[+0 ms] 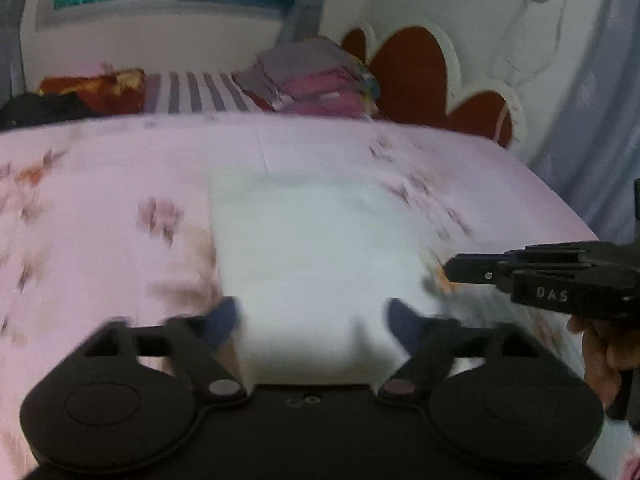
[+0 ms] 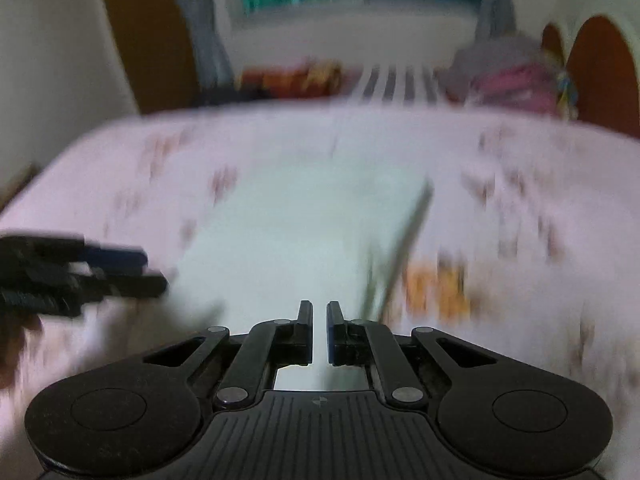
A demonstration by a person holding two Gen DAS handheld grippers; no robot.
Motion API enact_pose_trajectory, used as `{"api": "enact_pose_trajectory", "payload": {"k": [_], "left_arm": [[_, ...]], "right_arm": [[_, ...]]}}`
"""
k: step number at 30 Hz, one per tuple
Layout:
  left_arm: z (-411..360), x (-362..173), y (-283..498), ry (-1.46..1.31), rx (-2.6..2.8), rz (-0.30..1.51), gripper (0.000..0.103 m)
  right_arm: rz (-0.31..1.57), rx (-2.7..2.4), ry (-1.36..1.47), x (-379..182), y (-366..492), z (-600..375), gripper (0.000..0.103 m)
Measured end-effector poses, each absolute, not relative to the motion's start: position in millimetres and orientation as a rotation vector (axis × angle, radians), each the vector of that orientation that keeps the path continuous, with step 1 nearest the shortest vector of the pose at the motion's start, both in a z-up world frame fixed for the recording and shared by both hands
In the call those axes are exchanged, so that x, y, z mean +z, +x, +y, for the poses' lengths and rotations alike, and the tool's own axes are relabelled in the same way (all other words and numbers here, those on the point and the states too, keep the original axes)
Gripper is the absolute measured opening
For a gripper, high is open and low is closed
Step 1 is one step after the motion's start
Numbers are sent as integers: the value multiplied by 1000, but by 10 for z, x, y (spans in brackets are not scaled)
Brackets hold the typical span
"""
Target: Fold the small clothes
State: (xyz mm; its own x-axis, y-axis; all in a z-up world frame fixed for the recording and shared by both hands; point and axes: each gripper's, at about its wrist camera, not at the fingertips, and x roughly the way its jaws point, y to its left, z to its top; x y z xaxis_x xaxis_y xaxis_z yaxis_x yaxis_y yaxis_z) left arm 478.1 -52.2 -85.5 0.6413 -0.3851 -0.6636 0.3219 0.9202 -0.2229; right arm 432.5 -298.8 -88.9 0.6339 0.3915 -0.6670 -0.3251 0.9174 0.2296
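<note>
A white garment (image 1: 312, 248) lies flat as a rectangle on the pink flowered bed sheet (image 1: 100, 184). My left gripper (image 1: 314, 320) hangs over its near edge, open wide, blue pads apart and off the cloth. My right gripper (image 1: 450, 270) comes in from the right, its tip by the garment's right edge. In the right wrist view, the right gripper (image 2: 320, 320) is shut above the garment (image 2: 288, 232), whose right edge (image 2: 400, 248) looks raised. Blur hides whether cloth is pinched. The left gripper (image 2: 154, 272) shows at the left.
A stack of folded clothes (image 1: 320, 76) sits at the far side of the bed by the red scalloped headboard (image 1: 412, 68). Dark clothing (image 1: 40, 108) lies at the far left. A hand (image 1: 600, 352) holds the right gripper. The bed edge drops off at the right.
</note>
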Motion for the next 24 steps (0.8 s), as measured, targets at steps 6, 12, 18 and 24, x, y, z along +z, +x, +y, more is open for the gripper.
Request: {"api": "enact_pose_trajectory", "payload": {"k": [6, 12, 18, 24], "left_arm": [[-846, -1255, 5068, -112, -395, 884, 80], [-868, -1127, 4896, -110, -405, 865, 76], [-451, -1097, 4693, -109, -253, 815, 78], [-493, -1249, 4785, -81, -226, 898, 80]], "right_arm": [[762, 328, -80, -1165, 4839, -2641, 5], [795, 239, -72, -1347, 4802, -2821, 6], [705, 270, 34, -1025, 4588, -2944, 26], [846, 267, 0, -1380, 4754, -2824, 35]]}}
